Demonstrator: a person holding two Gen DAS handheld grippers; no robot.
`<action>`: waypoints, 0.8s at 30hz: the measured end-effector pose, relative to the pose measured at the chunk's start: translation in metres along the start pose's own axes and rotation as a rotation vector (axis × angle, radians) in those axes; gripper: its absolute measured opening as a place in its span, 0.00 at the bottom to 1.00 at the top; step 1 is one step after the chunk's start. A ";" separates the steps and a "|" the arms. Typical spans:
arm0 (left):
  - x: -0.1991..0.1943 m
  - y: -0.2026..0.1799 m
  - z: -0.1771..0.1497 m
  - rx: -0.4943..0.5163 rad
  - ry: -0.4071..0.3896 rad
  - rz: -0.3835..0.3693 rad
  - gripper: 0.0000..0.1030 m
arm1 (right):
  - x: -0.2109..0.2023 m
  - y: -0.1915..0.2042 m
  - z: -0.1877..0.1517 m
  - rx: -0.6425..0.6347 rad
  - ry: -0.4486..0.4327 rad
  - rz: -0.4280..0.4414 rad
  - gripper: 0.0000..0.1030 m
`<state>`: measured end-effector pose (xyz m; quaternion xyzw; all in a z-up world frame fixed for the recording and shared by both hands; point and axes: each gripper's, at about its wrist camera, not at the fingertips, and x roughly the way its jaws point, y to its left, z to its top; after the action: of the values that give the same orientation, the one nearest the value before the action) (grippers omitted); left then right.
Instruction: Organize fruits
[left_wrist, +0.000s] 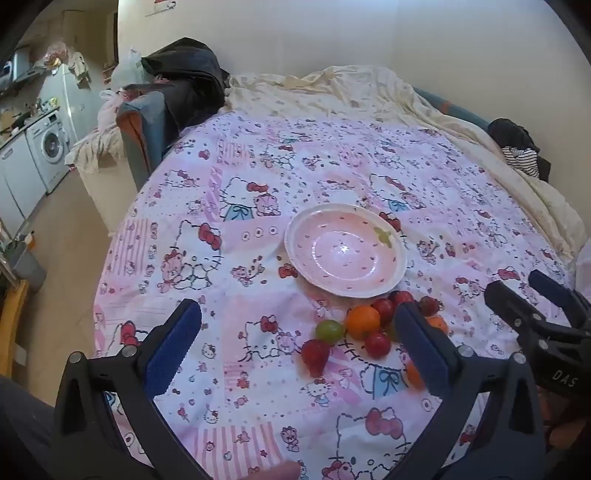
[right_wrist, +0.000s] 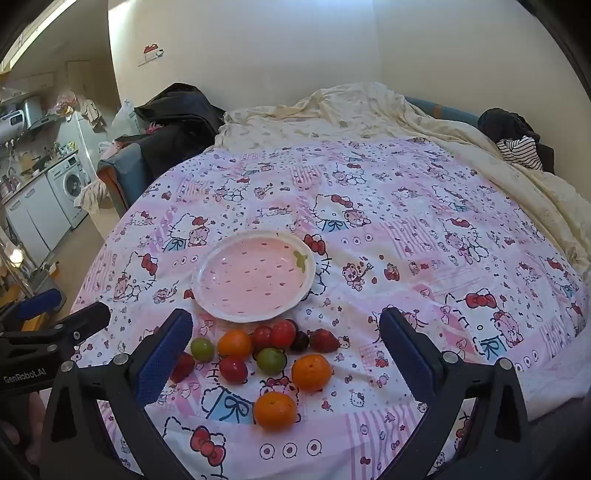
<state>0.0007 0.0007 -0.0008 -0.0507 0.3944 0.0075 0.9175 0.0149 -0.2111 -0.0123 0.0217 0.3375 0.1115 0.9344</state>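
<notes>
A pink strawberry-pattern plate (left_wrist: 391, 275) (right_wrist: 207, 295) lies empty on the Hello Kitty bedsheet (left_wrist: 258, 177). Just in front of it sits a cluster of fruit: three oranges (right_wrist: 311, 372) (right_wrist: 274, 410) (right_wrist: 234, 343), several red cherry tomatoes (right_wrist: 233, 369), two green grapes (right_wrist: 271, 360) (right_wrist: 202, 349) and strawberries (right_wrist: 324, 340) (left_wrist: 315, 356). My left gripper (left_wrist: 299, 343) is open and empty, hovering over the fruit's left side. My right gripper (right_wrist: 286, 347) is open and empty, straddling the cluster from the near side. Each gripper shows at the edge of the other's view.
A crumpled cream duvet (right_wrist: 351, 110) lies at the far side of the bed, dark clothes (right_wrist: 177, 118) at the far left, striped clothing (right_wrist: 517, 147) at the far right. The bed's left edge drops to the floor near a washing machine (right_wrist: 70, 184).
</notes>
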 end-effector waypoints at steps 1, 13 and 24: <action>0.001 0.000 0.000 0.002 0.004 0.004 1.00 | 0.000 0.000 0.000 0.001 0.002 0.001 0.99; 0.000 -0.002 -0.002 0.013 -0.014 0.021 1.00 | 0.000 -0.001 0.000 0.002 0.008 0.003 0.99; 0.000 0.004 -0.001 -0.006 -0.015 0.021 1.00 | 0.000 -0.001 0.000 0.003 0.009 0.002 1.00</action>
<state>-0.0003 0.0046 -0.0015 -0.0491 0.3882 0.0186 0.9201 0.0153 -0.2115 -0.0127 0.0231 0.3419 0.1119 0.9328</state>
